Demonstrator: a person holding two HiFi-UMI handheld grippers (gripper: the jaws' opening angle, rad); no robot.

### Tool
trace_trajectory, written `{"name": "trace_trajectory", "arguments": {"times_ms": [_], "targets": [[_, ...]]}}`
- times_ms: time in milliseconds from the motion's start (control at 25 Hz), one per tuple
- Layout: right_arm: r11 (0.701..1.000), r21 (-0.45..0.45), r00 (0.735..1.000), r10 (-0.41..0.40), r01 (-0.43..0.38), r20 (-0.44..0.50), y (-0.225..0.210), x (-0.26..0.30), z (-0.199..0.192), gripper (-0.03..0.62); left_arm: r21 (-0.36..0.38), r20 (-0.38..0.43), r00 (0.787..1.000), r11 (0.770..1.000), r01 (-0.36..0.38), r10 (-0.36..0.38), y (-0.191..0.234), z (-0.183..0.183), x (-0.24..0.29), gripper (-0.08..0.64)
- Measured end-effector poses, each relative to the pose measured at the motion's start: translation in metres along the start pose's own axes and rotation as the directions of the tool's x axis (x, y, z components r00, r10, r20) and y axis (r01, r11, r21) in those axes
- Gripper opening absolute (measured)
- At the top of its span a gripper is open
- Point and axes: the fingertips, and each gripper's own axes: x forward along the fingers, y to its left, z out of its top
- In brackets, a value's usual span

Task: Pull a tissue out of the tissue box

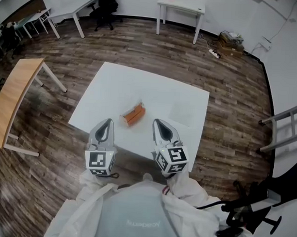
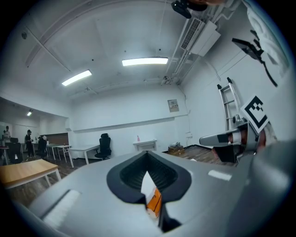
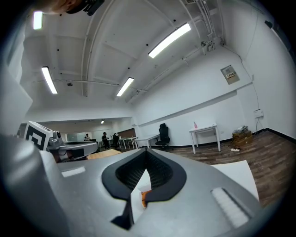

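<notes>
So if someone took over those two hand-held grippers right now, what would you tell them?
Left gripper: jaws shut, empty, over the white table's near edge.
Right gripper: jaws shut, empty, alongside it.
Orange tissue box: lies mid-table, just ahead and between the two grippers, touched by neither.
Done: nothing yet; neither gripper holds a tissue.
Left: reach the box, pinch a tissue, pull it out.

**Where everything sits**

The tissue box [image 1: 133, 114] lies near the middle of the table [image 1: 140, 82]. My left gripper [image 1: 106, 124] hangs over the near edge, left of the box, and my right gripper [image 1: 159, 125] to its right. What I take for a flat sheet [image 1: 183, 112] lies further right. A side table [image 1: 12, 97] stands left, a far table [image 1: 180, 7] behind, and a ladder [image 1: 288, 124] right.
</notes>
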Motion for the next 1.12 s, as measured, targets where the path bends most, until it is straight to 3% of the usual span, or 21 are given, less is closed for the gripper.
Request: {"name": "trace_trajectory", "arguments": {"times_ms": [440,1120], "targets": [[0.999,0.028,1.0,0.022,-0.022,0.006,-0.017,0.016,0.002,0.0,-0.008,-0.014,0.999,0.999,-0.039,0.039,0.008,0.0,0.016,0.0],[0.997,0.047,0.998,-0.062,0.063,-0.019,-0.035,0.043,0.001,0.0,-0.022,-0.026,0.998,0.998,0.058,-0.059,0.018,-0.006,0.067,0.0]]}}
